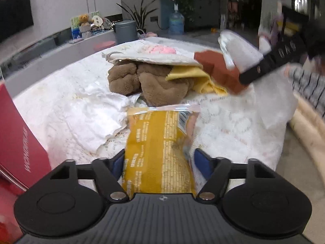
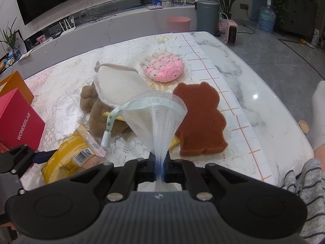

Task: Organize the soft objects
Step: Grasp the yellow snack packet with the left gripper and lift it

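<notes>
A yellow snack packet [image 1: 158, 142] fills the gap between my left gripper's [image 1: 159, 156] blue pads, which rest against both its sides. In the right wrist view the packet [image 2: 69, 152] sits at the lower left. My right gripper [image 2: 160, 158] is shut on a white mesh net [image 2: 156, 118] with a pale blue band and a cord, fanned out above the table. Beyond it lie a brown bear-shaped sponge [image 2: 201, 122], a pink crocheted pad [image 2: 164, 69], a cream mitt [image 2: 117, 87], a brown plush [image 1: 142, 79] and a yellow cloth [image 1: 193, 79].
A red box [image 2: 18, 122] and an orange one [image 2: 16, 83] stand at the table's left. Crumpled white paper [image 1: 91, 118] lies on the lace cover. The marble table [image 2: 254, 81] ends at the right, where a striped sleeve [image 2: 308, 193] and a socked foot [image 2: 319, 111] show.
</notes>
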A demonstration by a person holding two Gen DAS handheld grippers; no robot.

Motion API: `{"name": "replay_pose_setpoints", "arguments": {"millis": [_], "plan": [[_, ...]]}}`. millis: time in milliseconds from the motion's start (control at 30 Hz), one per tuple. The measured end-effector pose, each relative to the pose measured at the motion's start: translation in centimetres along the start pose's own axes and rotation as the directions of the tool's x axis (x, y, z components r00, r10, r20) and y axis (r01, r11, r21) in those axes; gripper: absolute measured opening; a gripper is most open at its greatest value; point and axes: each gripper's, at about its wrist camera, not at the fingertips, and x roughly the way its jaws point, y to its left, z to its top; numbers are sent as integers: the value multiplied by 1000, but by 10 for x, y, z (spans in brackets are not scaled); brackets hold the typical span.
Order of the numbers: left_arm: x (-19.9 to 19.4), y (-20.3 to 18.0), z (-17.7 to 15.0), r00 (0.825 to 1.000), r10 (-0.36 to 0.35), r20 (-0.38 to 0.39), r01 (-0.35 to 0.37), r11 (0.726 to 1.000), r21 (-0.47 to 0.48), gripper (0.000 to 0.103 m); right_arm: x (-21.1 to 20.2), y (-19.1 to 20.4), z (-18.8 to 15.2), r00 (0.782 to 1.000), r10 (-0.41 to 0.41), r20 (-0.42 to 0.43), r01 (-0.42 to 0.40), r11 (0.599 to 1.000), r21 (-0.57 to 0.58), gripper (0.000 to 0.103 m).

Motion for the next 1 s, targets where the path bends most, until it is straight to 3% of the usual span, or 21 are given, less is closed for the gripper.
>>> {"name": "replay_pose_setpoints", "arguments": {"millis": [133,400,533,833,1000], "plan": [[-6,13,1,999,-47,5,47,995,-90,57,0,3,0,1000,3,-3,-3,1000,-10,2],[-41,8,7,992,-74,98,85,989,-122,56,-2,2,-2,1000,9,0,-9,1000,-18,2],[-60,5,20,989,-42,143,61,990,-130,56,-6,0,-2,1000,5,9,-5,1000,-9,2],[-113,12,56,956,5,293,49,983,-177,56,-28,25,-2,997,54,58,-48,994,-101,2],[-139,22,72,948,96,304,-37,980,-194,56,-49,38,-1,990,109,86,-103,992,-74,2]]}}
